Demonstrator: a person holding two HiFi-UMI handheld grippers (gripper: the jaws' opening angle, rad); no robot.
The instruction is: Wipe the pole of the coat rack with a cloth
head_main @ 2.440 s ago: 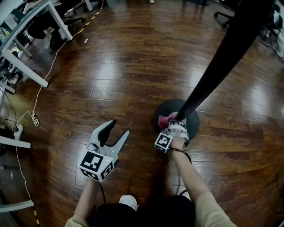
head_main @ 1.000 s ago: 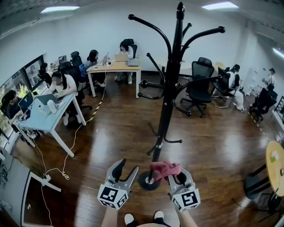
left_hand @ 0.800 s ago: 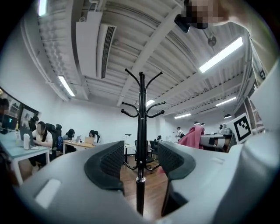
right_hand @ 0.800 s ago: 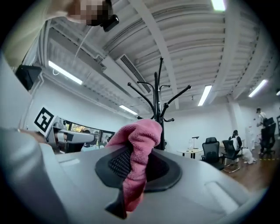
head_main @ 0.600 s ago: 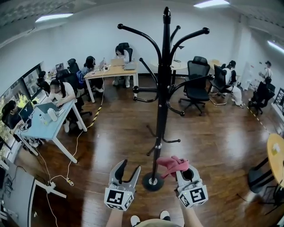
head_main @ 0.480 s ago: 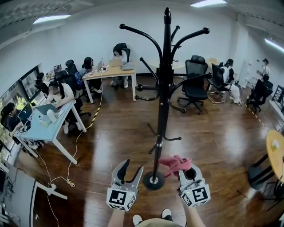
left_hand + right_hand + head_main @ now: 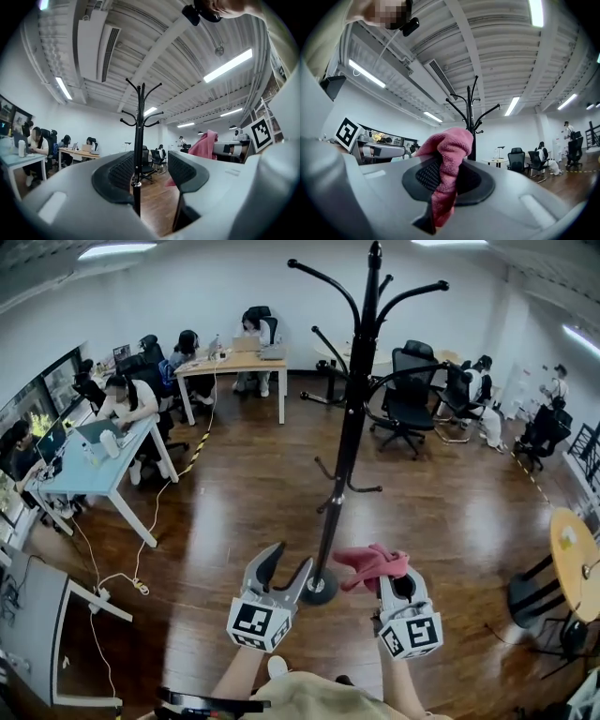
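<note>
So the right tongs (image 7: 389, 585) are clamped on the pink cloth (image 7: 370, 563). In the right gripper view you can see the cloth (image 7: 447, 164) pinched between both pads, with a bunch sticking out past the tips. The left tongs (image 7: 284, 568) are spread apart with nothing in them. The left gripper view just shows the pole (image 7: 138, 140) through the gap, out ahead and not gripped.

The bit that matters is where the pole (image 7: 349, 437) is. It stands upright on its round base (image 7: 319, 589) on the floor (image 7: 234, 493), so the long axis is vertical, with the hooks (image 7: 323, 277) way up top. From the head view its lower part comes down between the two tongs, and the cloth sits just to its right. In the right gripper view the pole (image 7: 471, 126) is straight ahead, just behind the cloth's top edge. It looks like there's a gap, so I'd say cloth and pole aren't touching.

My read is that the cloth hand is the one that's lined up. It should only need to push forward and a touch left to land the cloth on the pole, then run up or down along it. The left tongs are about as near and could steady the pole, though that's just a guess.
</note>
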